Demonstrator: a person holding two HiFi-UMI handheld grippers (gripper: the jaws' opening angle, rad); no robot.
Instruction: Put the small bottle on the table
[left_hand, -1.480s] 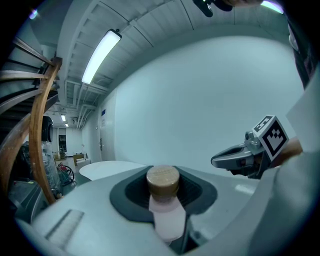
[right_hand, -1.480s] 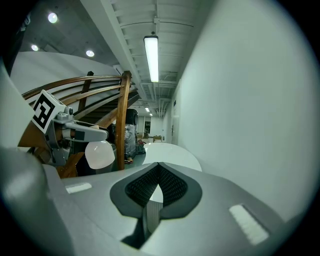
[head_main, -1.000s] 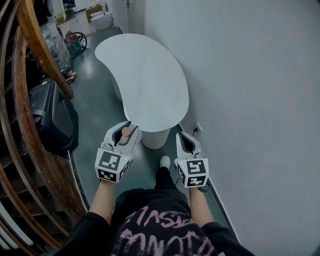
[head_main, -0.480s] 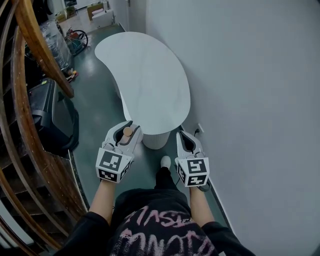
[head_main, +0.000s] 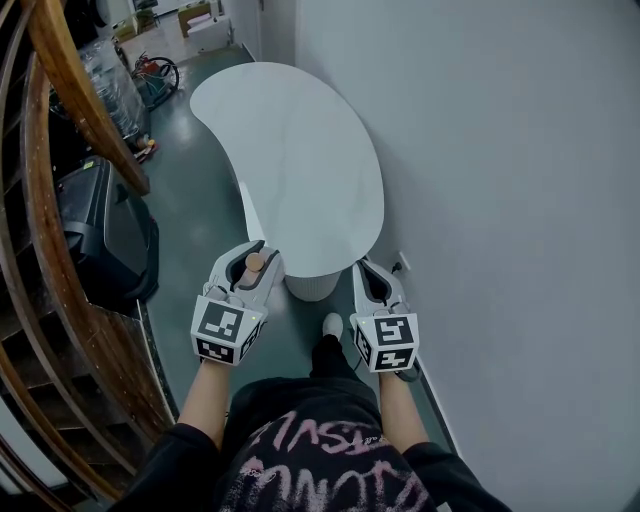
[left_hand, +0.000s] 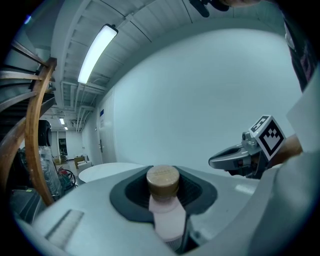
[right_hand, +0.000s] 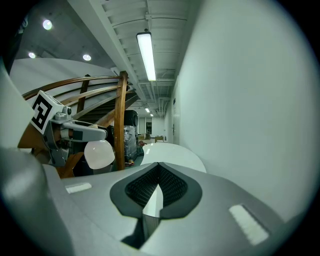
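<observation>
Small bottle (left_hand: 165, 207) is pinched in the left gripper (head_main: 250, 262), held short of the table (head_main: 300, 150); the right gripper (head_main: 372, 282) is closed on nothing. Next, the bottle must be brought over the tabletop and lowered.

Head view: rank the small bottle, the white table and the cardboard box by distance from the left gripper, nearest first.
1. small bottle, held in the left gripper.
2. white table, just ahead.
3. cardboard box, far beyond the table.

No readable text, shirt print (head_main: 330, 452) illegible
</observation>
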